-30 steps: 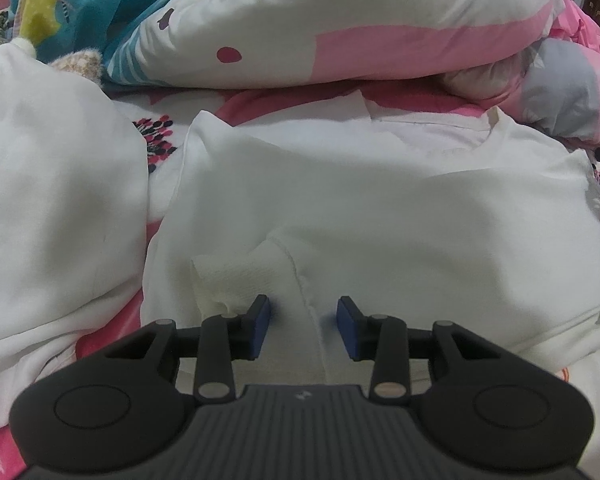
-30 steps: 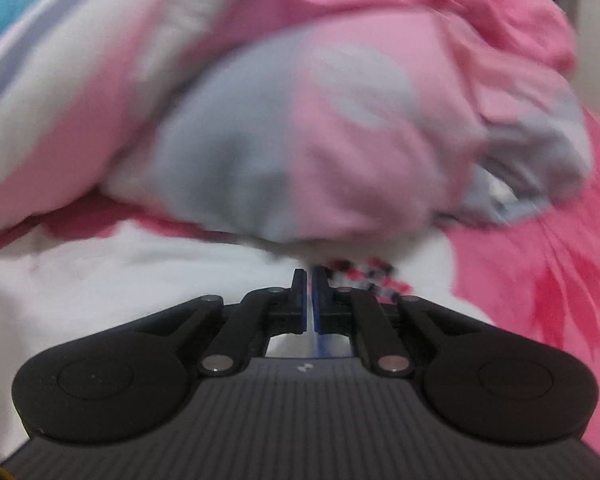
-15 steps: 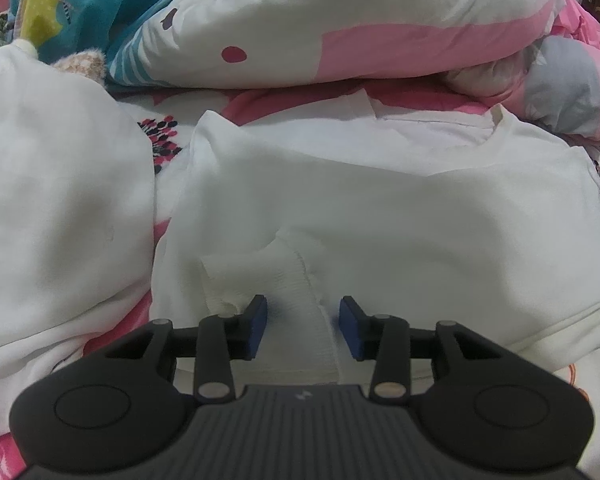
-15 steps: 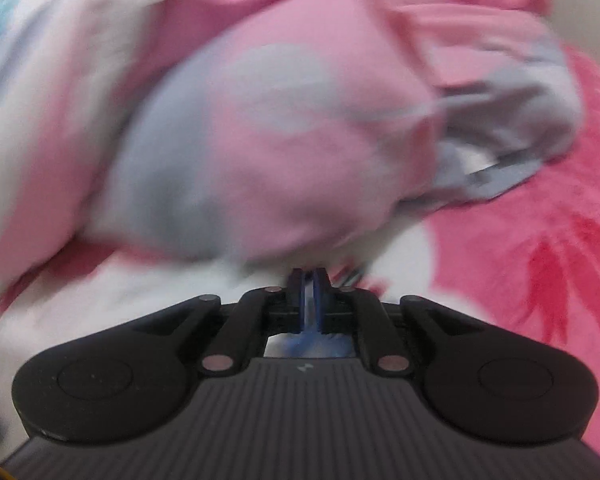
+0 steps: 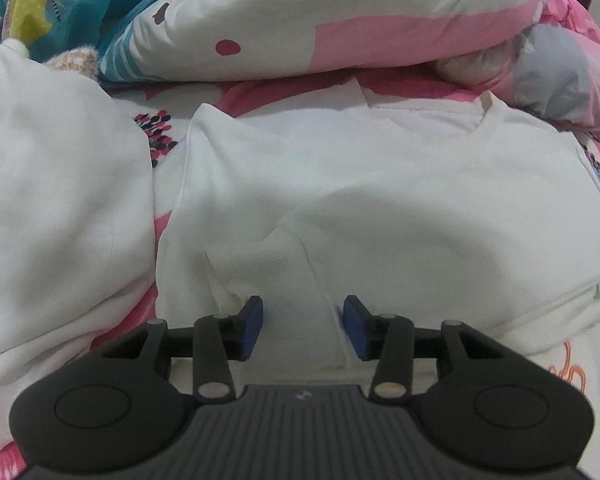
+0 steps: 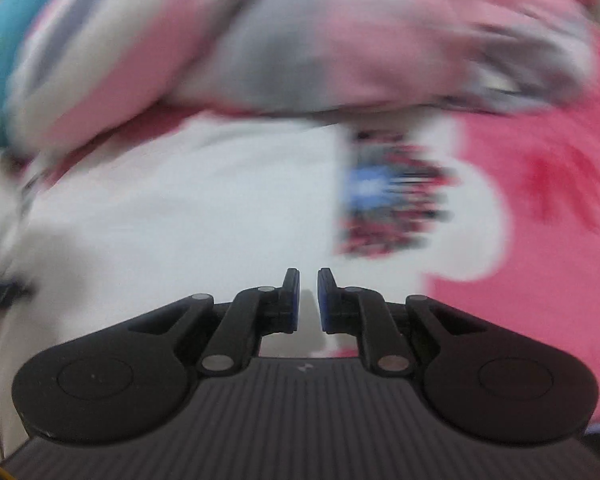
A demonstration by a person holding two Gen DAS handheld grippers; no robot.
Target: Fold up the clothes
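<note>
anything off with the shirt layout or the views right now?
White shirt lies mostly flat on the bed, but its ribbed cuff is bunched between the open left gripper fingers. The right wrist view is motion-blurred; right gripper slightly open, holding nothing.

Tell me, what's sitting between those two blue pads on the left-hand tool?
In the left wrist view, a ribbed cuff of the white garment lies between the open left gripper pads; neither pad visibly presses it.
</note>
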